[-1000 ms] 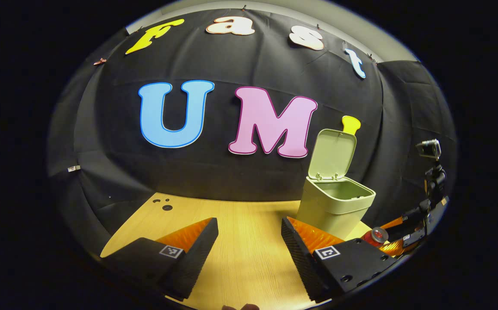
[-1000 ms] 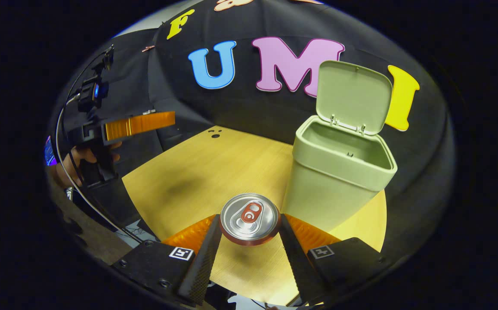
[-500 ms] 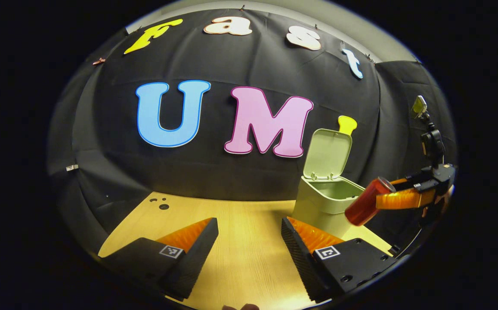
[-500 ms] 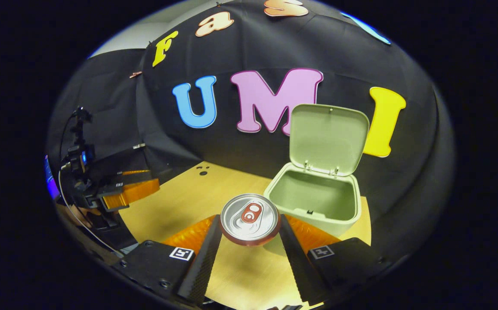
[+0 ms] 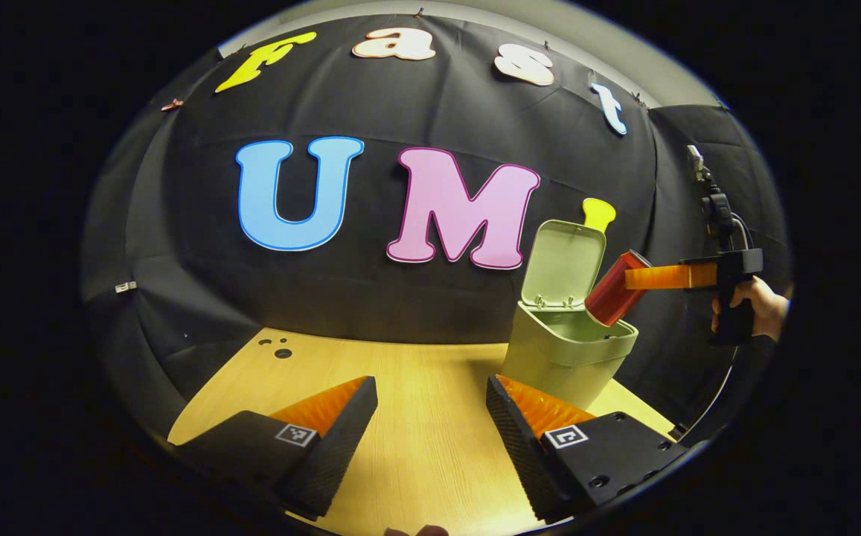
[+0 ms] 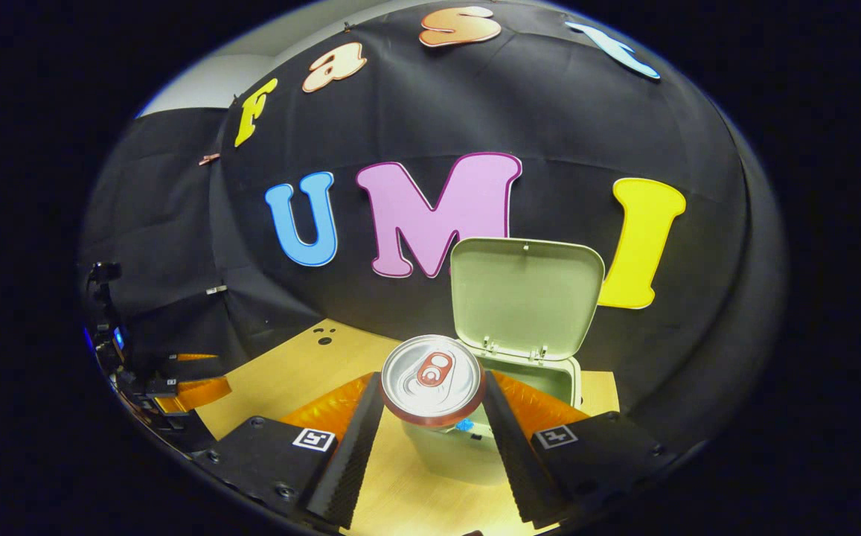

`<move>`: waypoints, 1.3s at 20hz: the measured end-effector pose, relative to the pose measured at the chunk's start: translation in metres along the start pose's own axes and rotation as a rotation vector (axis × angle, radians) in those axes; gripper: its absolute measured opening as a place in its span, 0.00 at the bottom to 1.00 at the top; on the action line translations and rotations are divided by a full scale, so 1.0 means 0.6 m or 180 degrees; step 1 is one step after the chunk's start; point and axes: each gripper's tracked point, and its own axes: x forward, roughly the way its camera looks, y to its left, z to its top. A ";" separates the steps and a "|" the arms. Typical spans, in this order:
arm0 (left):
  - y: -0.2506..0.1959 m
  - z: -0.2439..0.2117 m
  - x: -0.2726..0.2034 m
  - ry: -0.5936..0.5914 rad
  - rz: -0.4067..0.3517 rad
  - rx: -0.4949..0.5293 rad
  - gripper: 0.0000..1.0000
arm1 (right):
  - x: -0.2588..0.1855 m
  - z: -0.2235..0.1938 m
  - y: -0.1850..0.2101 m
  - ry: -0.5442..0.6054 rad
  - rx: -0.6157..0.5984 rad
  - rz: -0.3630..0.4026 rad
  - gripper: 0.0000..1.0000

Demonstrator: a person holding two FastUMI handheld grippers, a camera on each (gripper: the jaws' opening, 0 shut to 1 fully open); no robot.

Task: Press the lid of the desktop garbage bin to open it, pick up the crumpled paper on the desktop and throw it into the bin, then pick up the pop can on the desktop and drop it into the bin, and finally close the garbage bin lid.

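My right gripper is shut on the red pop can, whose silver top faces the camera. The can hangs over the open mouth of the pale green bin, whose lid stands raised behind it. In the left gripper view the right gripper holds the pop can tilted above the bin, with the lid upright. My left gripper stays open and low over the wooden table, left of the bin, with nothing between its fingers. Something small and blue shows inside the bin below the can.
A hand grips the right gripper's handle at the right edge of the left gripper view. The left gripper appears far left in the right gripper view. Three small dark holes mark the table's far left corner.
The right gripper has lifted the pop can from table height and carried it over the bin's open mouth. The left gripper has barely moved.
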 end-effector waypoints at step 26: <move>0.021 -0.006 0.014 0.0107 0.0165 -0.0011 0.95 | 0.099 -0.134 -0.088 0.0894 0.0190 -0.0351 0.84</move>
